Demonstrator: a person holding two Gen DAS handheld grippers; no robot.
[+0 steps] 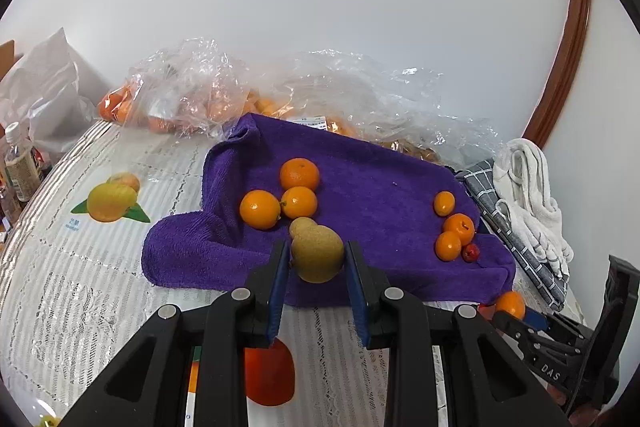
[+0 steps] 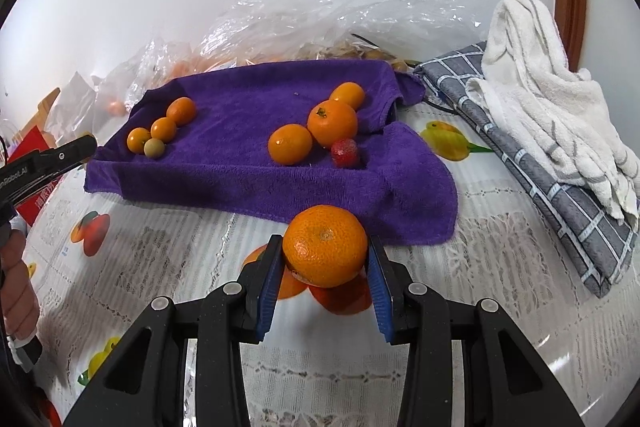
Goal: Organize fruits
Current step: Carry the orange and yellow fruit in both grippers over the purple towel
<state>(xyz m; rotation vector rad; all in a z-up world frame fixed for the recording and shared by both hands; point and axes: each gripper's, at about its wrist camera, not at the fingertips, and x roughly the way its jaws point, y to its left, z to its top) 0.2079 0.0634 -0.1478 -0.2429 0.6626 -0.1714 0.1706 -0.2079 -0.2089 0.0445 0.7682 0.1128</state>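
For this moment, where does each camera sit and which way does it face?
Left wrist: on the left hand-held gripper, angled down at the purple towel; its fingers hold a brownish fruit.
Right wrist: on the right hand-held gripper, facing the towel; holds a mandarin; a hand shows left.
Shared: towel, oranges, red fruit.

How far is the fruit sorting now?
Done: two groups lie on the purple towel, one with a red fruit. In hand: the left hand-held gripper holds a yellow-brown fruit, the right hand-held gripper a mandarin. Left: placing both; the plastic bags still hold fruit.
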